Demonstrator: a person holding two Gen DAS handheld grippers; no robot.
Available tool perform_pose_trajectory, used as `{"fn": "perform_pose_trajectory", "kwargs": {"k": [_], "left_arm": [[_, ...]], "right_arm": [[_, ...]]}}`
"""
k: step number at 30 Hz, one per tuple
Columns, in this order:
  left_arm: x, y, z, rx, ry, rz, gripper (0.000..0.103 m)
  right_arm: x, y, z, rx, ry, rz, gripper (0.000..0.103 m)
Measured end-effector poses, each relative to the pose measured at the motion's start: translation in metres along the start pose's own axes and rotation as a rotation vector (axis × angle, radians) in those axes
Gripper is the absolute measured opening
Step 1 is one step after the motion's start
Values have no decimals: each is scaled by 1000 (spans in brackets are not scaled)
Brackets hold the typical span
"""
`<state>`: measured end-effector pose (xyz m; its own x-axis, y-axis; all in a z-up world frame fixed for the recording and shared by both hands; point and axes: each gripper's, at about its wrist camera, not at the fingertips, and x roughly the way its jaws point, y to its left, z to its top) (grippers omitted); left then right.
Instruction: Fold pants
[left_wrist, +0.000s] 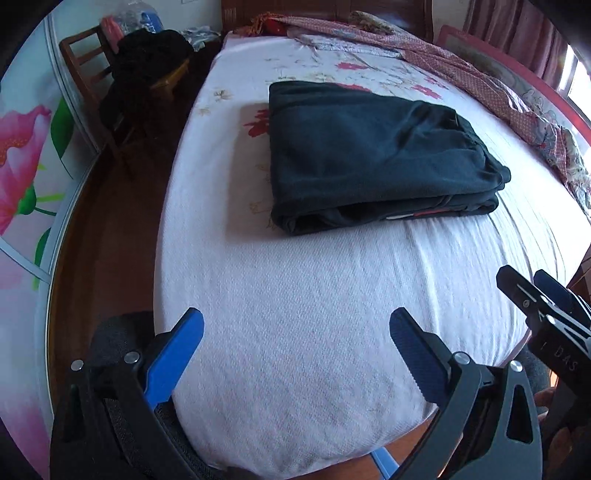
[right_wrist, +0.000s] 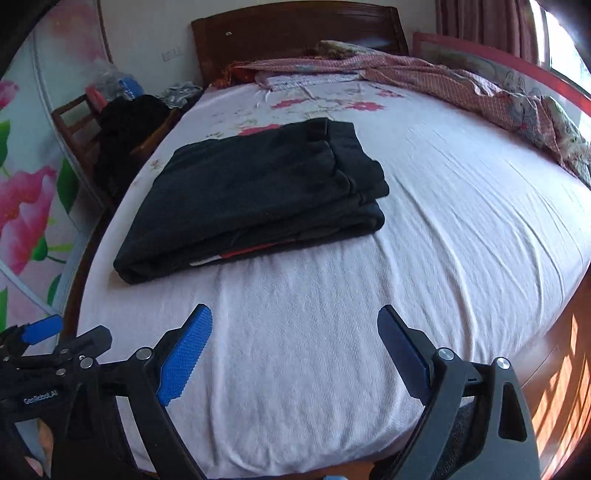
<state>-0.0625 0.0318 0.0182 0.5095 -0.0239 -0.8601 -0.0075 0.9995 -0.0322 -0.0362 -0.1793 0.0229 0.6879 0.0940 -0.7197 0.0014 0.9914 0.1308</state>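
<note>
**Folded pants on bed, both hand-held grippers released**

Item: dark navy fleece pants (left_wrist: 376, 155), folded into a thick rectangular stack of several layers, a red-and-white label peeking from the near fold. Location: on the white textured bed sheet (left_wrist: 314, 314), toward the left edge of the bed and about midway between foot and headboard, well clear of the rumpled red patterned quilt (left_wrist: 480, 74) along the right edge. Long axis: roughly across the bed, parallel to the foot edge; folded waistband end toward the bed's middle, rounded fold toward the left edge.

Left hand-held gripper (left_wrist: 295, 332): blue-padded jaws spread wide, nothing between them, poised over the foot end of the bed. Right hand-held gripper (right_wrist: 295, 332): likewise spread wide and empty, just beside the left one over the same end.

Relation governing any further move: pants lie ahead of both grippers, toward the headboard, apart from each; seemingly nearer the left hand-held gripper, though hard to tell.

Status, as judged: fold apparently complete; at most a light squaring of edges remaining.

Background: wooden chair (left_wrist: 96, 85) heaped with dark clothing beside the left edge.
</note>
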Motion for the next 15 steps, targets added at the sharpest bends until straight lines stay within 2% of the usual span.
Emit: {"fn": "perform_pose_trajectory", "kwargs": {"k": [4,6,8,11,15], "left_arm": [[-7,-5,9,-15,-114,43,101],[-6,-9,13,-15,-157,41,101],[-3,-17,10,11,-185,39,101],[8,-23,-2,41,-169,23,101],[20,-14,-5,-7,-116,18,101]], "right_arm": [[-10,3,12,18,-115,-72,90],[-3,-2,6,18,-98,-89,91],[6,-3,-6,-8,-42,-79,91],[18,-6,-15,-4,25,-66,90],[17,-3,-16,-16,20,-71,91]]}}
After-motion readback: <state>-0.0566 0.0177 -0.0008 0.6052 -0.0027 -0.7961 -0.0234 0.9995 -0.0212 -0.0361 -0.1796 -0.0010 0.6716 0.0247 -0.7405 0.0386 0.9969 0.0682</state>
